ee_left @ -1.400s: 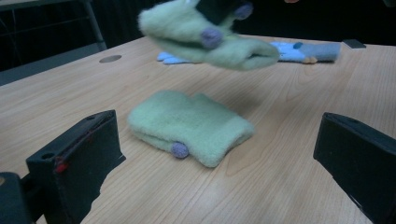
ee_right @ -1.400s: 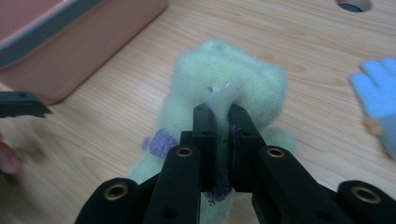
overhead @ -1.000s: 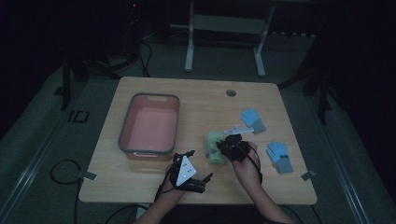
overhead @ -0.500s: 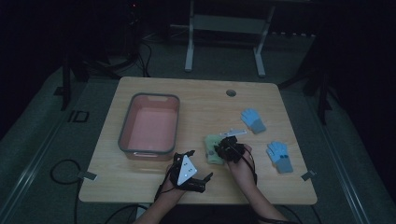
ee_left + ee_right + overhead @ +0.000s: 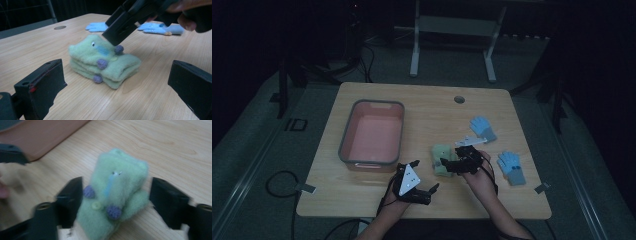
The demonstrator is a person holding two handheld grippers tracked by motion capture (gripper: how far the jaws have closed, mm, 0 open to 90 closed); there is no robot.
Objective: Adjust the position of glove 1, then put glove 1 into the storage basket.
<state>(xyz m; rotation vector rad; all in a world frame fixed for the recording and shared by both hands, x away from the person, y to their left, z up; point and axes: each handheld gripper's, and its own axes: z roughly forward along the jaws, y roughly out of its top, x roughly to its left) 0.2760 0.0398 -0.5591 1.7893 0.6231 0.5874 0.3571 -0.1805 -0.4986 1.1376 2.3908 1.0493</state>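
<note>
Currently your right gripper (image 5: 451,165) stands over the folded green glove (image 5: 441,159), its jaws having just been opening; they now sit wide on either side of the glove without pressing it, as the right gripper view shows (image 5: 113,202). Seen from the left gripper view, its black jaws slant down to the glove's top, at or just above one purple dot. Your left gripper (image 5: 419,186) rests near the table's front edge, jaws spread wide and holding nothing, aimed at the glove from close by. The green glove (image 5: 105,61) lies folded flat on the wooden table (image 5: 432,110), just right of the pink bin (image 5: 373,131). Two light blue gloves (image 5: 483,128) (image 5: 511,167) lie farther right, apart from each other.
</note>
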